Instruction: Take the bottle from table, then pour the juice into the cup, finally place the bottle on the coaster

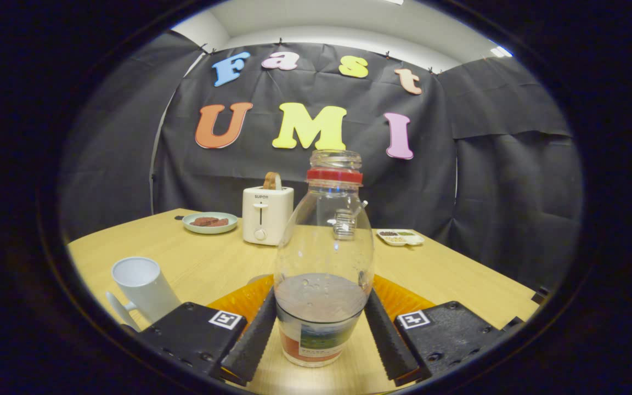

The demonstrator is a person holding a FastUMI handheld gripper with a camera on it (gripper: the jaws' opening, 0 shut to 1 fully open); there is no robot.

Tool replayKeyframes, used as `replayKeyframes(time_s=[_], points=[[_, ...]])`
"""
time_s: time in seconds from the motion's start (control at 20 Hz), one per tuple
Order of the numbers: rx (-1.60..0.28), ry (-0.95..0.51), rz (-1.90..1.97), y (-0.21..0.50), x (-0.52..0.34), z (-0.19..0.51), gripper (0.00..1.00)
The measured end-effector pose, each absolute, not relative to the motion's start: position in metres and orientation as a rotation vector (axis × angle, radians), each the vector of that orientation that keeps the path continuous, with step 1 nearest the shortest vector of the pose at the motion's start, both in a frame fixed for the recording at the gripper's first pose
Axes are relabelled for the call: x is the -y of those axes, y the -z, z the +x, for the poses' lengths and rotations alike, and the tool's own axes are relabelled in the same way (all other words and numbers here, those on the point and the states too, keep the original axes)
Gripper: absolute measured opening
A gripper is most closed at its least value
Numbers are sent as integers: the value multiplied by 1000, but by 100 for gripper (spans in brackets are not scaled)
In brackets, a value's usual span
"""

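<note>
Clear plastic bottle [324, 258] — upright, pinched by the ribbed black claw [320, 329] — before orange coaster [404, 299].

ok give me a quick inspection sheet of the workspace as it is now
Surface: light wooden table.
Job's things: clear bottle, uncapped, upright, little liquid left; white cup beside the fingers; orange coaster behind the bottle.
Clutter: white toaster, plate of food, small divided dish.
Grippers: gripper, both fingers against the bottle's lower body.
Cables: nothing seen.
Surroundings: black cloth wall.
</note>
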State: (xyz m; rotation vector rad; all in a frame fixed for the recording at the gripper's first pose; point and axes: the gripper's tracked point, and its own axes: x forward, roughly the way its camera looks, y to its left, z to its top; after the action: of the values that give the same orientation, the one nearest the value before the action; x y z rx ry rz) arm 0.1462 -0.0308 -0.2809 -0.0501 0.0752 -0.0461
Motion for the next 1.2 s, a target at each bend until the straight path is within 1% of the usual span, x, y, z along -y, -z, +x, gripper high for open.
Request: replayKeyframes(time_s=[0.05, 0.15, 0.35, 0.65, 0.9, 1.2], points=[[-71, 30, -50, 281, 28, 145, 84], [-75, 26, -63, 280, 33, 141, 82], [-64, 43, -96, 261, 39, 128, 82], [-21, 52, -247, 215, 41, 114, 82], [-57, 64, -381, 201, 39, 103, 82], [-47, 108, -623, 193, 37, 95, 82]])
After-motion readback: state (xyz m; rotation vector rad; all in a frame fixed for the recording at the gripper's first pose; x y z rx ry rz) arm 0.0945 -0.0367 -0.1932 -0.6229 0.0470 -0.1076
